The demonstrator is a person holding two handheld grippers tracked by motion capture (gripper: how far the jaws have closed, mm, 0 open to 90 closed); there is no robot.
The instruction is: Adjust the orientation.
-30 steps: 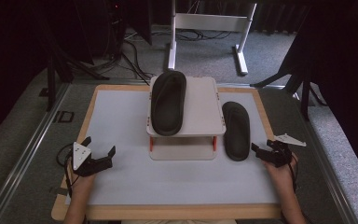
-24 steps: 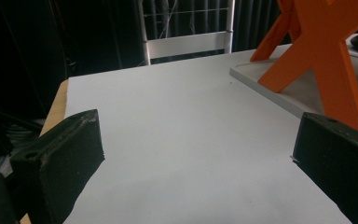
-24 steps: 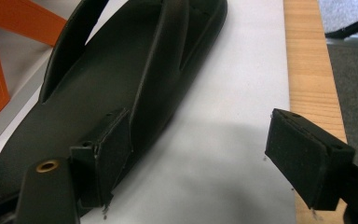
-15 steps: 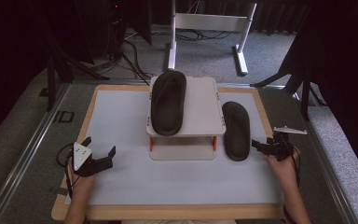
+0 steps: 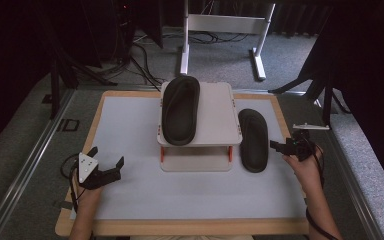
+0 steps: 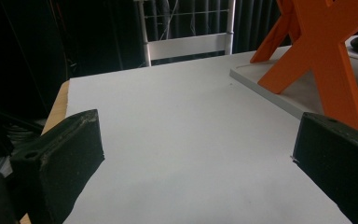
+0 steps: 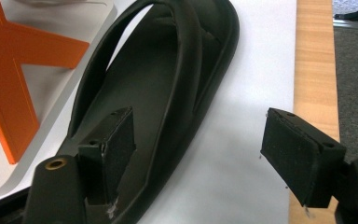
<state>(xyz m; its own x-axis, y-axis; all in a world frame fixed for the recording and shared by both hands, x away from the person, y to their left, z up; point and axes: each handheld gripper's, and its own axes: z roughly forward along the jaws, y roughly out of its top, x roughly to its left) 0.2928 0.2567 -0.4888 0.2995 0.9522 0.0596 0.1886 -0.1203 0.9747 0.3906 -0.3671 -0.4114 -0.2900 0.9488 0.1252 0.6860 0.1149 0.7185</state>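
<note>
A white mat (image 5: 130,130) covers a wood-edged table (image 5: 100,107). A small white rack (image 5: 215,112) with orange legs (image 6: 328,60) stands at the centre of the mat.

One black sandal (image 5: 181,109) lies flat on the rack's top shelf, on its left half, toe end away from the person. A second black sandal (image 5: 253,139) lies on the mat just beside the rack's right side, sole down, strap up.

Left gripper (image 5: 103,169): held low over the mat near the front left corner, well apart from the rack. Its jaws stand wide apart with nothing between them; bare mat shows between them in the left gripper view.

Right gripper (image 5: 280,146): held at the right edge of the mat, pointing toward the second sandal. Its jaws are spread wide and grip nothing. In the right gripper view, one jaw sits over the sandal's strap and footbed, the other over the mat near the wooden edge. Contact with the sandal cannot be determined.
</note>
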